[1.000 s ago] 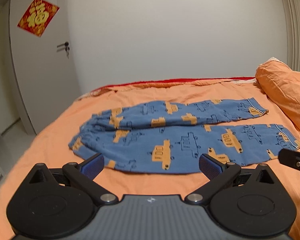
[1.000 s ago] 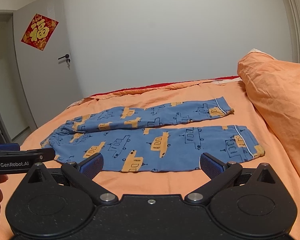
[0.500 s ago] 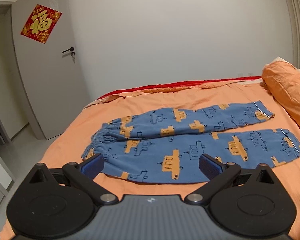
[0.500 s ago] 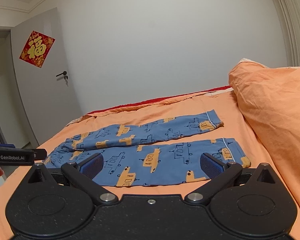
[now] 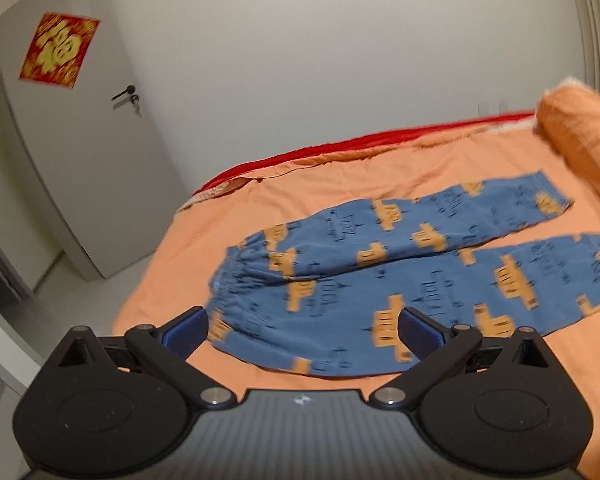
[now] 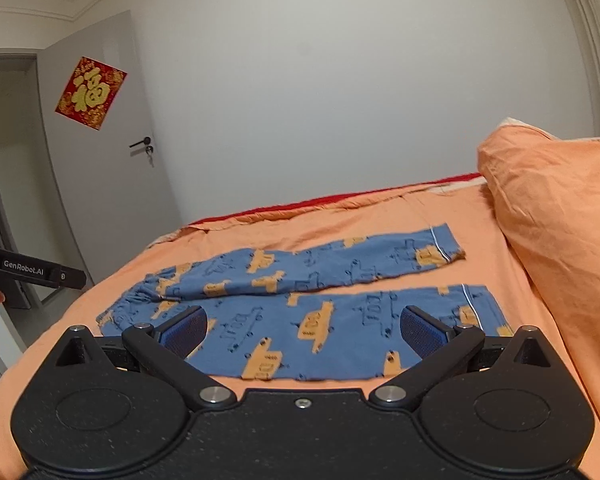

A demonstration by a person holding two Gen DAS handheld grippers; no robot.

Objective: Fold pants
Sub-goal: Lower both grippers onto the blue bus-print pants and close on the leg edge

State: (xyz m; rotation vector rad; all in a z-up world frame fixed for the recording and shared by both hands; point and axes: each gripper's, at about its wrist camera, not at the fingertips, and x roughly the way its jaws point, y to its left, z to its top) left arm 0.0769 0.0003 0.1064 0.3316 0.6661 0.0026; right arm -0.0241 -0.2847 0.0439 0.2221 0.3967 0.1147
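Blue pants with an orange vehicle print (image 5: 400,276) lie flat on the orange bed (image 5: 340,184), waistband to the left, both legs stretching right and slightly apart. They also show in the right wrist view (image 6: 312,300). My left gripper (image 5: 302,330) is open and empty, held above the near edge of the pants by the waistband end. My right gripper (image 6: 304,330) is open and empty, above the near leg. The left gripper's body (image 6: 32,270) shows at the far left of the right wrist view.
An orange pillow (image 6: 556,216) rises at the right side of the bed, close to the leg cuffs. A white door (image 6: 100,184) with a red decoration stands at the left, past the bed's left edge. A white wall lies behind the bed.
The left gripper has swung left and nearer the waistband; its view is blurred by motion. The right gripper has tilted down slightly toward the near leg. Both stay open.
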